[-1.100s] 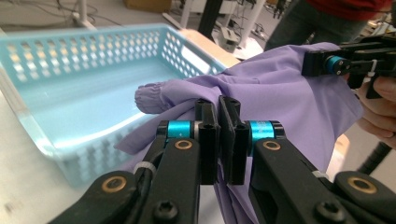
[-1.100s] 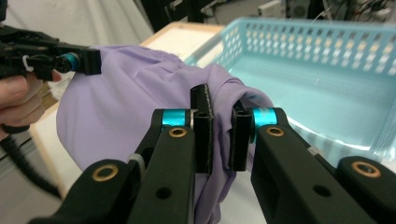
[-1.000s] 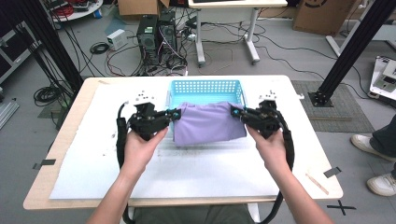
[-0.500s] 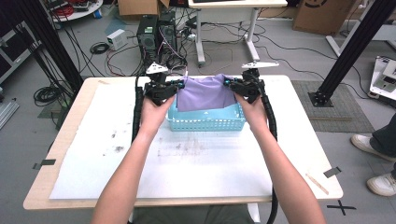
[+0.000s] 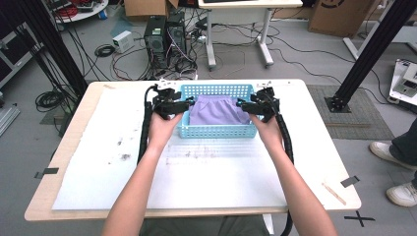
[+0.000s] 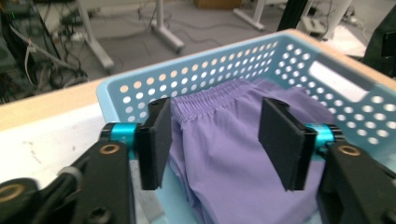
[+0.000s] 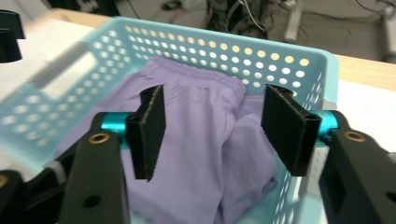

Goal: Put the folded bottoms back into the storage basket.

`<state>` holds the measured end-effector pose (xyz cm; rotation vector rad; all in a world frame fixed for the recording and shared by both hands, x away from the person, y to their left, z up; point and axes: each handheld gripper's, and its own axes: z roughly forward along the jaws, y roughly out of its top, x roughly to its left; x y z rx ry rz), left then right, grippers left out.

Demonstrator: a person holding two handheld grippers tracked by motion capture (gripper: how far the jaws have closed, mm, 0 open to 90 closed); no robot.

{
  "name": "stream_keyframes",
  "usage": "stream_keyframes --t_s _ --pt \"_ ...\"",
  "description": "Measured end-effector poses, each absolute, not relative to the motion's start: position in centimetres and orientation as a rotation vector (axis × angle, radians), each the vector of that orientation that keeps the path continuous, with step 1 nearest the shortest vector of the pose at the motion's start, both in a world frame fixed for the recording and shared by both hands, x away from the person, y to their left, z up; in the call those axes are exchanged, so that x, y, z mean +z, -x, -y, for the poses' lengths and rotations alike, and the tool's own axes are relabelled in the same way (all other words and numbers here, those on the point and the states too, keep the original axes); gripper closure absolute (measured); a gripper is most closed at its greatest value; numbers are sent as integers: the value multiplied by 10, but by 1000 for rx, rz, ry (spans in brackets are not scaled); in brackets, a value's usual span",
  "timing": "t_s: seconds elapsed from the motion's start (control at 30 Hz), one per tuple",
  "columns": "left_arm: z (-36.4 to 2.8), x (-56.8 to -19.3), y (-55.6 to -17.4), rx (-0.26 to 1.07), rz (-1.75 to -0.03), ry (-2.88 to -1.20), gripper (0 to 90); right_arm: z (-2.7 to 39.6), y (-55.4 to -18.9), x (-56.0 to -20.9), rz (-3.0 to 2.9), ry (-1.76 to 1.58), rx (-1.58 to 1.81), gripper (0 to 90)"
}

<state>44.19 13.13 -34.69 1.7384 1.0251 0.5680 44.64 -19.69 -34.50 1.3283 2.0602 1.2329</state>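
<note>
A folded purple garment (image 5: 216, 110) with an elastic waistband lies inside the light blue perforated basket (image 5: 216, 131) at the table's far middle. My left gripper (image 5: 184, 104) hovers at the basket's left end, jaws open over the garment (image 6: 219, 140), nothing pinched between them. My right gripper (image 5: 244, 104) sits at the basket's right end, also open above the cloth (image 7: 205, 135). In both gripper views the fabric lies loose below the black pads (image 6: 158, 135), with the basket wall (image 7: 224, 51) behind it.
The basket rests on a white sheet (image 5: 206, 172) covering the wooden table (image 5: 74, 147). Beyond the table's far edge are computer towers (image 5: 164, 32), tangled cables and a white desk's legs. A person's shoes (image 5: 393, 152) stand at the right.
The garment went from held up between both grippers over the basket to lying down inside it. Both grippers have lowered to the basket's ends and opened, letting the cloth go.
</note>
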Motion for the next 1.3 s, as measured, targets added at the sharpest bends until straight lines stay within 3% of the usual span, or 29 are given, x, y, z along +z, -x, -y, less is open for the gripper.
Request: stream_keyframes --t_s 0.7,1.0,1.3 --pt "-156 -360 -316 605 -730 -1708 343 244 -338 -366 -2031 -1114 1366 260" --pt "-165 -379 -294 596 -693 -1722 261 263 -314 -382 -1992 -1080 1405 209" --pt "-176 -395 -297 590 -712 -1728 259 273 -315 -390 -1959 -1125 1414 208"
